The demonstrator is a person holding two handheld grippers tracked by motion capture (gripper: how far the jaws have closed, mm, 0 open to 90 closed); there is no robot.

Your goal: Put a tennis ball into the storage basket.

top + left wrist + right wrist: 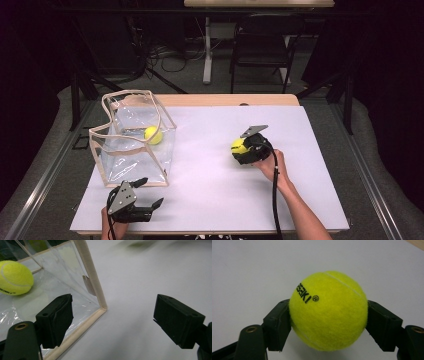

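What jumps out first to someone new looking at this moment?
A bright yellow tennis ball clamped in the right gripper, right of the table's middle. A second tennis ball lies inside the clear bag at the left, with the open left gripper just in front of it.

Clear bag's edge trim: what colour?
Beige trim on the clear bag, clearest in the left gripper view.

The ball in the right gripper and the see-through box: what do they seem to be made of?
Tennis ball: fuzzy yellow felt, matte, with a pale seam and black print. Box: probably soft clear plastic film, glossy and wrinkled with reflections; its beige edge trim looks like fabric or vinyl binding.
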